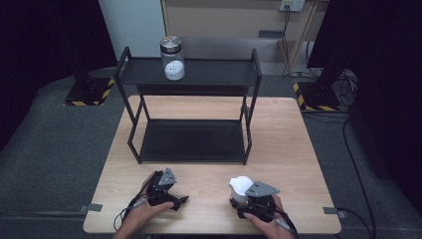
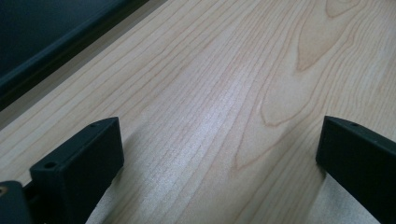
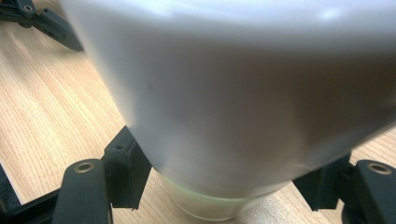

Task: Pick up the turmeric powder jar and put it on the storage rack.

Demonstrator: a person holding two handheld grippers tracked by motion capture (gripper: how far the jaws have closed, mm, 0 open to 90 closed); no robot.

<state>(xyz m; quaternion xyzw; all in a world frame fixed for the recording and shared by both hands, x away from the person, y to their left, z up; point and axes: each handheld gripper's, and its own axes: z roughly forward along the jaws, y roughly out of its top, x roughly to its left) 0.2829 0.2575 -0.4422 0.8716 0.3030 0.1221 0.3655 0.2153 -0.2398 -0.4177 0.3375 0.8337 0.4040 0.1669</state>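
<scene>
- Both hands of the person are coming in at the bottom of the high view, each one holding a gripper on the wooden table.
- Right gripper is clamping its jaws on a white jug; the right gripper view is showing the jaws pressing on both sides of the jug near its base.
- White jug is standing upright on the table, at the near right part, well apart from the black rack.
- Left gripper is resting at the near left part, its jaws standing wide apart with only bare wood between them.
- Glass jar with a metal lid is standing on the top shelf of the rack, towards its left side.
</scene>
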